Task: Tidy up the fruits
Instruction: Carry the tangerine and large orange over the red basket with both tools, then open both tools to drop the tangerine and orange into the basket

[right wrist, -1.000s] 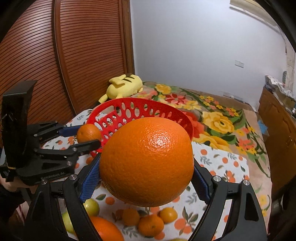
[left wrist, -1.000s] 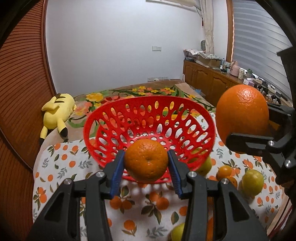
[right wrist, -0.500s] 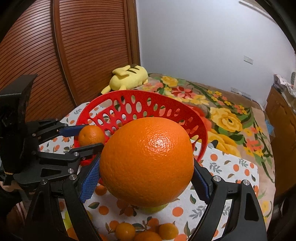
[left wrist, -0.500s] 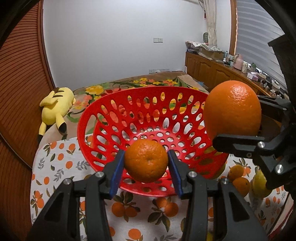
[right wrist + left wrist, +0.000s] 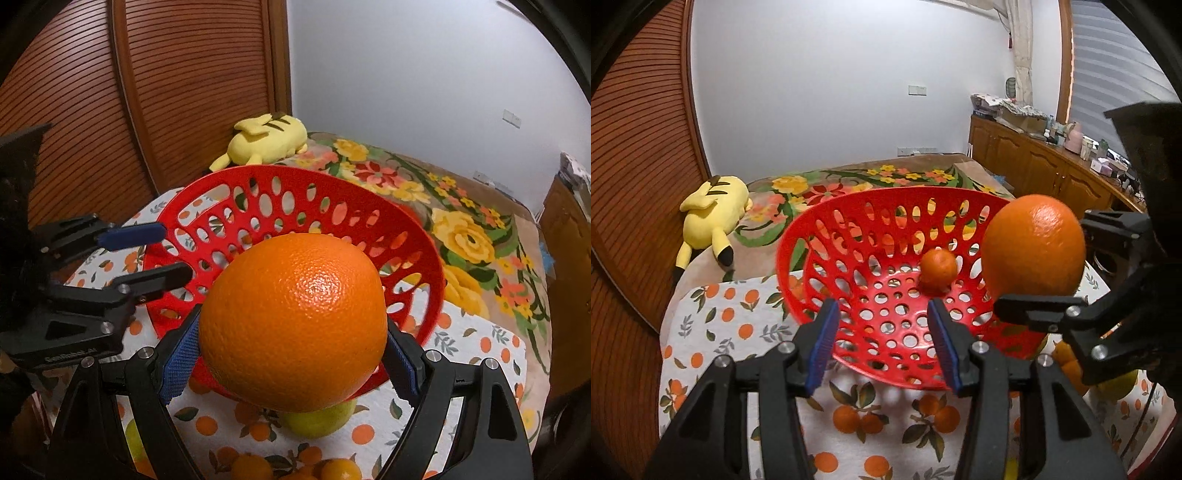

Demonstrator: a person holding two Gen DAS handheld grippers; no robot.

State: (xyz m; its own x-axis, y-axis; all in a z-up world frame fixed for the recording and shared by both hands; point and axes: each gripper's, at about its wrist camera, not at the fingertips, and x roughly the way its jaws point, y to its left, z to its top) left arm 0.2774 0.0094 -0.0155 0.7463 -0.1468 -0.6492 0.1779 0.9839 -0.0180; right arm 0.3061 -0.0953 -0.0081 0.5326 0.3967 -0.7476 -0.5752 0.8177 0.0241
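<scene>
Left wrist view. One red basket (image 5: 812, 236), perforated, on the fruit-print cloth (image 5: 713, 332). Inside it, one small mandarin (image 5: 938, 271), resting on the basket floor toward the far right; we count it as the only fruit stowed so far. The left gripper (image 5: 882, 341) has just been opening: its blue pads (image 5: 822, 341) stand apart with nothing between them, over the near rim. One large orange (image 5: 1032, 245) is clamped in the right gripper (image 5: 1039, 291) at the basket's right edge, not yet let go. Near right, partly hidden behind that gripper, we make out at least one more small orange fruit (image 5: 1067, 363) and one yellow-green fruit (image 5: 1117, 384) on the cloth. One yellow plush toy (image 5: 713, 206) lies far left on the flowered cover.

Right wrist view. The same large orange (image 5: 295, 332) fills the middle, gripped on both sides by the right gripper (image 5: 291, 365), and hangs over the near rim of the red basket (image 5: 432, 266). The left gripper (image 5: 159, 254) shows at left, jaws parted and empty. Loose on the cloth nearby: one full yellow-green fruit (image 5: 319, 421), a sliver of a second at near left (image 5: 133, 439), and at least two small mandarins (image 5: 251, 467) at the bottom edge.

Standing, as we judge it: one piece in, one about to go in, at least four left.
</scene>
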